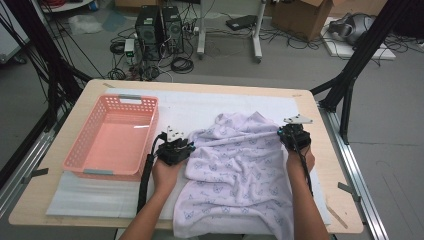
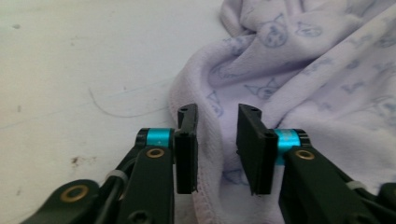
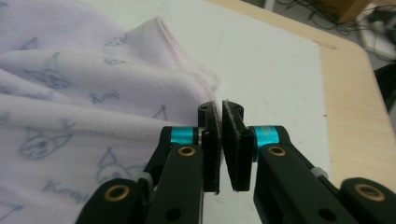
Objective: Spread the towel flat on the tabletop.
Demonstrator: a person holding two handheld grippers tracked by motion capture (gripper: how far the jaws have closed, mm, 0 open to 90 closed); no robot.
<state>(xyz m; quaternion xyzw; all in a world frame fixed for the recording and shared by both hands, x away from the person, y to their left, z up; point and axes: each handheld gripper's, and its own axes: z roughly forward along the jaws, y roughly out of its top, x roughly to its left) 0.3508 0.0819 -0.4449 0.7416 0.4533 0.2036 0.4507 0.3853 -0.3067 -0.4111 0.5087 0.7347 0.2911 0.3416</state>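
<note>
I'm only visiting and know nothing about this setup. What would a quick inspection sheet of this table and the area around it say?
Surface: wooden table with a white mat laid over it.
Job's things: pale purple blanket with a cat print, rumpled, its near edge hanging over the table's front.
Clutter: empty pink basket at the left of the mat.
Grippers: left gripper open, blanket edge between its jaws; right gripper shut at the blanket's hemmed corner, whether it pinches cloth is unclear.
Cables: a black cable trails along the left forearm; loose wires on the floor.
Surroundings: two computer towers, cardboard box, black frame struts.
</note>
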